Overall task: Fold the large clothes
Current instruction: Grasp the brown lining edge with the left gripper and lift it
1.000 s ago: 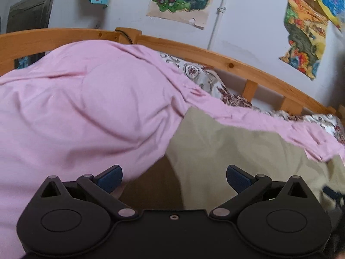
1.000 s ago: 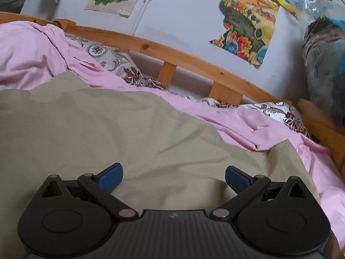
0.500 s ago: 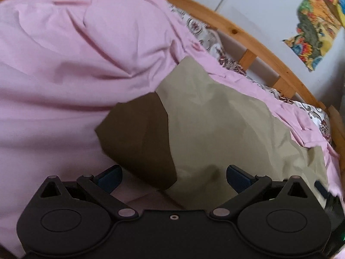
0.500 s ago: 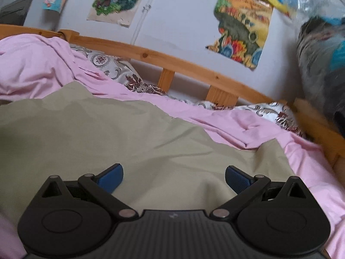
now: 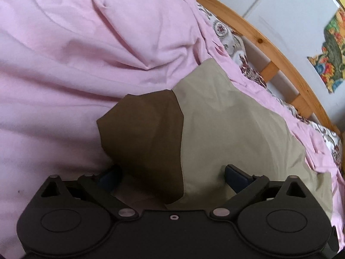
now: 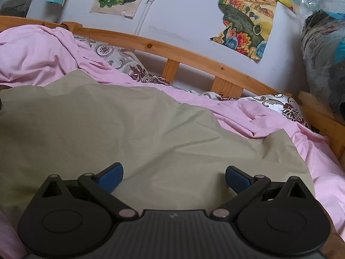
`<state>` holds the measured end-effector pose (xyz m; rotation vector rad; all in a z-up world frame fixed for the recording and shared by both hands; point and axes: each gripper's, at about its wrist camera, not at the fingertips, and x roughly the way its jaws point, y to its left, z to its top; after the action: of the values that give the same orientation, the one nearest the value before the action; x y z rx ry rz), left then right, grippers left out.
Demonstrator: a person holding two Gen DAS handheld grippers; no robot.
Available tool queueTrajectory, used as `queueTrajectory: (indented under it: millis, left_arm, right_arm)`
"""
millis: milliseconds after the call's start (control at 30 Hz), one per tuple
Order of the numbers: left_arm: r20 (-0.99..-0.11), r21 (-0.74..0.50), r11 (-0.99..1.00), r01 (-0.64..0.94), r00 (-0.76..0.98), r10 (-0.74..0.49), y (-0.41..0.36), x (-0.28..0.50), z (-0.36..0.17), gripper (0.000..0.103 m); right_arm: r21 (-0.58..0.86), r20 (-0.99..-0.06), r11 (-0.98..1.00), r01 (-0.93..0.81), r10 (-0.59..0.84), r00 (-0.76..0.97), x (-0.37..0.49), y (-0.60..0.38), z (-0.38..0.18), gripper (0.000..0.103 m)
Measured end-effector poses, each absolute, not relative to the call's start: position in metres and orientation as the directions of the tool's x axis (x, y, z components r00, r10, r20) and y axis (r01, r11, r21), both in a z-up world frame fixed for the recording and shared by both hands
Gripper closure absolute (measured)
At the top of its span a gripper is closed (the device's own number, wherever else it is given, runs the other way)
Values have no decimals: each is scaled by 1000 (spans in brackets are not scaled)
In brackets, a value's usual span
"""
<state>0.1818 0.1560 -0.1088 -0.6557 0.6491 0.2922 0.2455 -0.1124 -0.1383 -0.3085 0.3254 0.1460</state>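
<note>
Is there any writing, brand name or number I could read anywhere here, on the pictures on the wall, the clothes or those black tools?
No readable text anywhere.
Wall pictures: colourful drawings only, no words that can be made out.
Khaki garment: no label or print in view.
Right gripper: a tiny pale mark on its body, too small to read.
Left gripper: no marking visible.

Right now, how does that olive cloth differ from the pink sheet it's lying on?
The olive garment lies fairly flat and smooth; the pink sheet is bunched into deep rumples behind it. The olive garment covers only part of the bed, while the pink sheet spreads past it on every side seen here. The olive garment has a dark brown section at one end; the pink sheet is one colour. Both are plain, unpatterned fabric.
</note>
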Motion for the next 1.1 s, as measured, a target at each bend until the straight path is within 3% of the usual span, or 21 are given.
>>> queueTrajectory:
  millis: [133,233,300,467,767,1100]
  left_arm:
    - [-631,-471,764,-441,773,57,155,180,-109,11]
    - [-622,-462,771,-438,780,71,152,179,-108,35]
    - [-623,-427,782,-455,775,111,147,177,-104,66]
    - [-567,-370,843,-391,814,129,126,171,-85,88]
    - [-374,-256,960,-114,928,11,82,169,-30,94]
    - [-337,-208,978,19,937,-90,59,178,-11,95]
  right_arm:
    - [-276,-333,943,-189,90,938,246,-113,-138,0]
    - [-282,-328,942,-183,85,941,244,-111,-138,0]
    - [-284,-325,942,-180,82,942,244,-110,-138,0]
    - [-264,-329,946,-186,93,940,243,-113,-134,0]
    - [-216,-345,959,-185,103,933,238,-121,-123,0]
    - [-127,-378,973,-193,132,916,242,-132,-122,0]
